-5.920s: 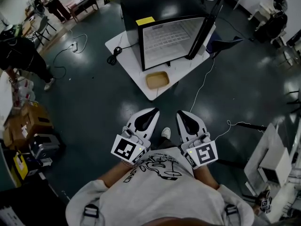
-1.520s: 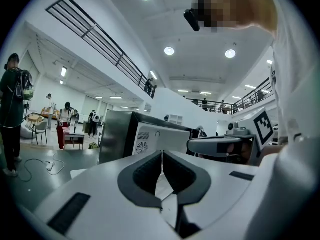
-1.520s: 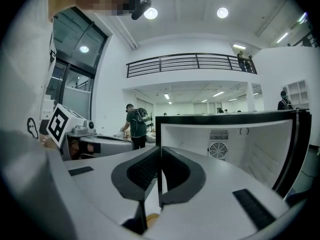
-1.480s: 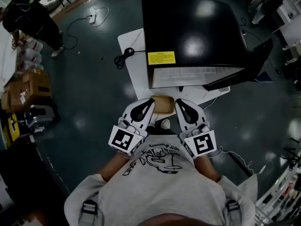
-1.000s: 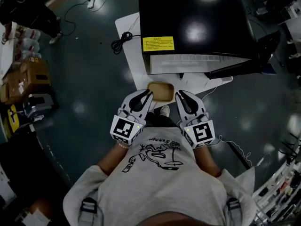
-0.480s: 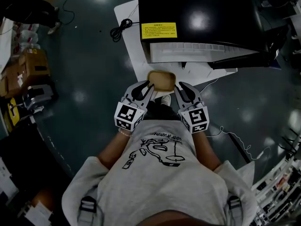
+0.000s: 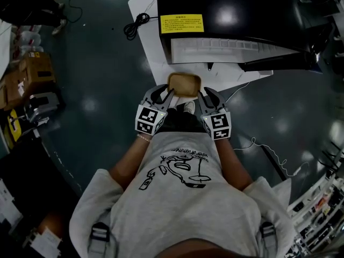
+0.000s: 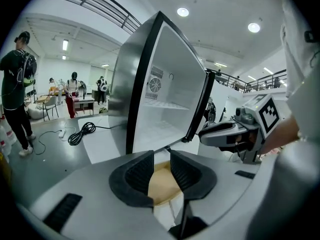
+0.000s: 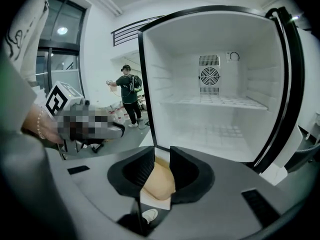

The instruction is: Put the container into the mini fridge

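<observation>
The tan container point(image 7: 184, 83) lies on the white table point(image 7: 156, 63) in front of the black mini fridge point(image 7: 226, 15), whose door point(image 7: 279, 63) stands open to the right. My left gripper point(image 7: 165, 94) is at the container's near left corner and my right gripper point(image 7: 204, 94) at its near right corner. Both sets of jaws are opening. In the left gripper view the container point(image 8: 161, 186) shows through the gap of the left gripper point(image 8: 161, 156), pads clear of it. In the right gripper view the container point(image 9: 159, 181) shows likewise between the right gripper's point(image 9: 161, 156) pads, with the empty white fridge interior point(image 9: 215, 119) beyond.
A coiled black cable point(image 7: 131, 26) lies on the table's far left corner. Cardboard boxes point(image 7: 32, 69) and equipment stand on the floor at the left. A white cord point(image 7: 263, 149) trails over the floor at the right. People stand in the background point(image 8: 17, 94).
The person has stepped up to the table. Both grippers have moved forward to the container's near corners, and their jaws have parted from shut.
</observation>
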